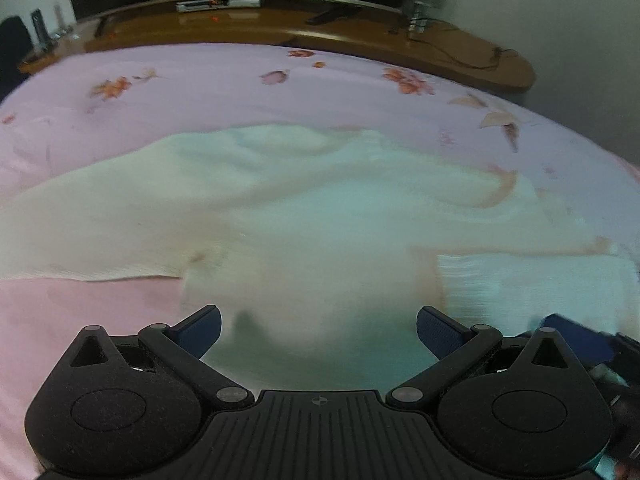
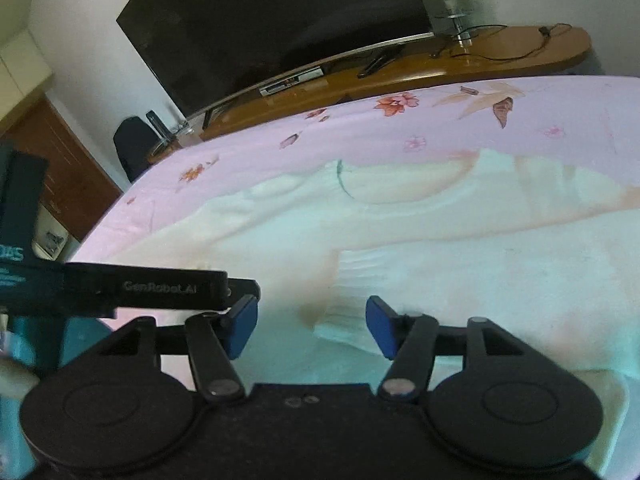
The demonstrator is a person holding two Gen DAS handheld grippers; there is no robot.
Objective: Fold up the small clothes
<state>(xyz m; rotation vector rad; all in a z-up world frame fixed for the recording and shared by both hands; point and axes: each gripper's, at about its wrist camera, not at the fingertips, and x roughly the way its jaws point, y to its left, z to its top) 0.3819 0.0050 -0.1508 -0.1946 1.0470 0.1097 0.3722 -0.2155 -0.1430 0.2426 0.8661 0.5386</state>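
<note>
Both your left claw (image 1: 318, 334) and right claw (image 2: 312, 326) gape empty above the cream sweater (image 2: 460, 264); one sleeve folded, rest unfolded.

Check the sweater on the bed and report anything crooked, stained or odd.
The cream sweater lies rumpled on the pink bedspread, with one ribbed cuff folded across its body. A faint brownish mark shows beside that cuff; blur hides whether it is stain or shadow.

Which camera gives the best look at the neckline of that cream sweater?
The right wrist view: the sweater's neckline shows as a clear curved opening with its rim. In the left wrist view the sweater is motion-blurred, so the neckline is only a vague fold near the top.
</note>
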